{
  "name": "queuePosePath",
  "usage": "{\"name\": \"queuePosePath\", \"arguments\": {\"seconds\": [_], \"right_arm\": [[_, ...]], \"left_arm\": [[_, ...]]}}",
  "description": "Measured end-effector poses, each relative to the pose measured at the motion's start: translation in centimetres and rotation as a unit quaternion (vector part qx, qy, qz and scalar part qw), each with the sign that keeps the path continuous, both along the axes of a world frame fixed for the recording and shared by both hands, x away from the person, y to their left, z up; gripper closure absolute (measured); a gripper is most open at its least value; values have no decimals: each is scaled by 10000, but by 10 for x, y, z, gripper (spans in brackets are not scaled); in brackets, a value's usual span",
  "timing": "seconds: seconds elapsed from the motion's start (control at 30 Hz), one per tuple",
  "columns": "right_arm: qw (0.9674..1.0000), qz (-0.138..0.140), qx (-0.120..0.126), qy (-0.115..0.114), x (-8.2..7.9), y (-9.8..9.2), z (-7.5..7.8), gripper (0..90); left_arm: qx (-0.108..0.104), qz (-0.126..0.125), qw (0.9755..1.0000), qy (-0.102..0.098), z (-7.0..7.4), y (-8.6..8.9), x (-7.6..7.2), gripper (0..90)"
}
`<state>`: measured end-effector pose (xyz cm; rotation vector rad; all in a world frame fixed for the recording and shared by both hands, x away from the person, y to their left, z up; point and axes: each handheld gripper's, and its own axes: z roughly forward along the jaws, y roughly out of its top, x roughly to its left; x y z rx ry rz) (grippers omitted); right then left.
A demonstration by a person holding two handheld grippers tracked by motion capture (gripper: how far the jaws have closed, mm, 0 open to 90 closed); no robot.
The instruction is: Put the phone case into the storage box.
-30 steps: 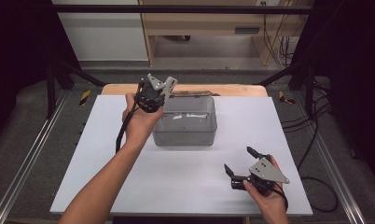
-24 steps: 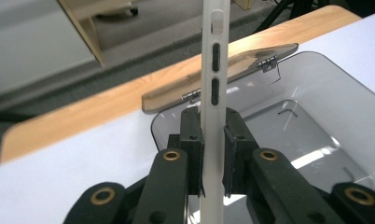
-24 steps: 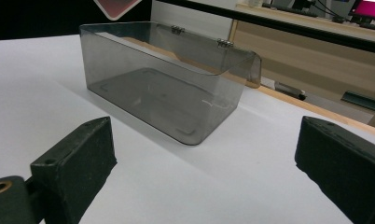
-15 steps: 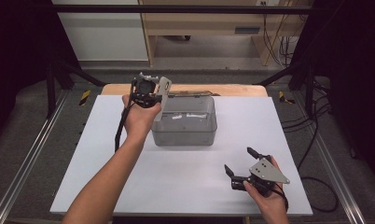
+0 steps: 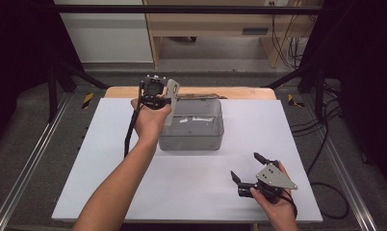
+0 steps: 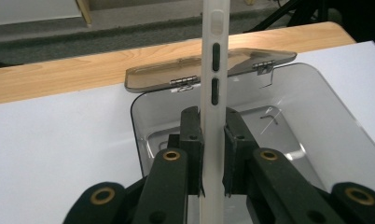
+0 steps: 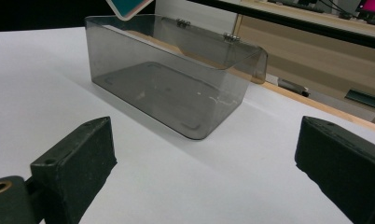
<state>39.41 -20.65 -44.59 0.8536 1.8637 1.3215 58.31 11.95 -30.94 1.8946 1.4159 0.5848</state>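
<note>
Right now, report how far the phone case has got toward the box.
Done: the box stands empty with its lid swung back. In hand: the left gripper is shut on the phone case, edge-on above the box. Left: lower and release it. The right gripper rests open.

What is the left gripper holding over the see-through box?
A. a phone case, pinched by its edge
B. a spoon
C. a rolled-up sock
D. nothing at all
A: in the left gripper view, the left gripper has its jaws shut on the thin edge of a whitish phone case with dark side buttons, above the open smoky plastic box.
</note>
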Motion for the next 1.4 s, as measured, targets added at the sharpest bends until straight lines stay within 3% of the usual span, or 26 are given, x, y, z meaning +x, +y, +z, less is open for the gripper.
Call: {"name": "queuePosePath", "arguments": {"seconds": [0.53, 1.4], "right_arm": [[10000, 25, -2, 64, 0, -1, -1, 52], [9999, 32, -59, 148, 1, -2, -4, 53]], "left_arm": [[415, 324, 9983, 256, -17, 1, 9, 806], [420, 354, 9960, 709, -50, 5, 19, 805]]}}
